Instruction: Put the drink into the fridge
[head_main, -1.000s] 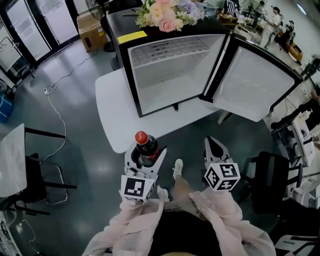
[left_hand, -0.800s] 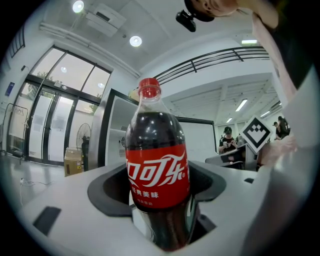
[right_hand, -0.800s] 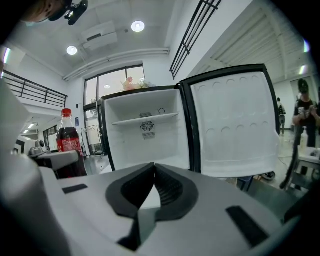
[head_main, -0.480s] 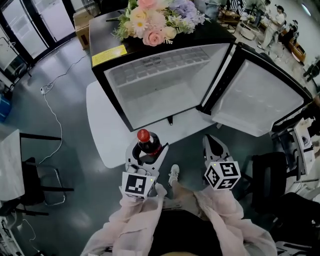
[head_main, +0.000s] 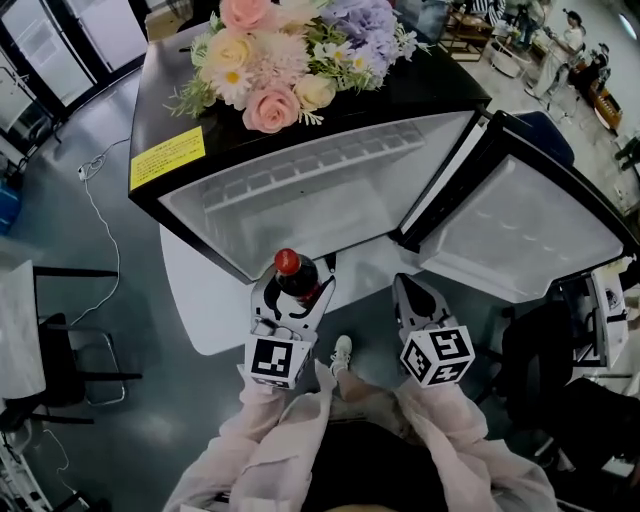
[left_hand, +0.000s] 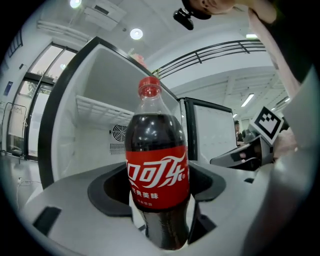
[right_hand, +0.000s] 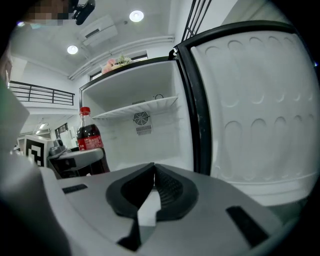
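"Where's the cola bottle (left_hand: 158, 172)?"
"Upright in the left claw (head_main: 297, 293), jaws clamped on its lower body, at 6 o'clock of the open fridge (head_main: 330, 195), by its front edge."
"And the right claw (right_hand: 154, 170)?"
"Closed, empty, at 3 o'clock of the left."

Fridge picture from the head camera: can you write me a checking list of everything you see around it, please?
Surface: white table carries the fridge; its door stands wide open.
Job's things: cola bottle upright, red cap on, not yet inside; wire shelf bare.
Clutter: flowers and a yellow label on the fridge top.
Grippers: left gripper shut on the cola bottle; right gripper shut, empty.
Cables: white cable on the floor at left.
Surroundings: chair at left; people far off.
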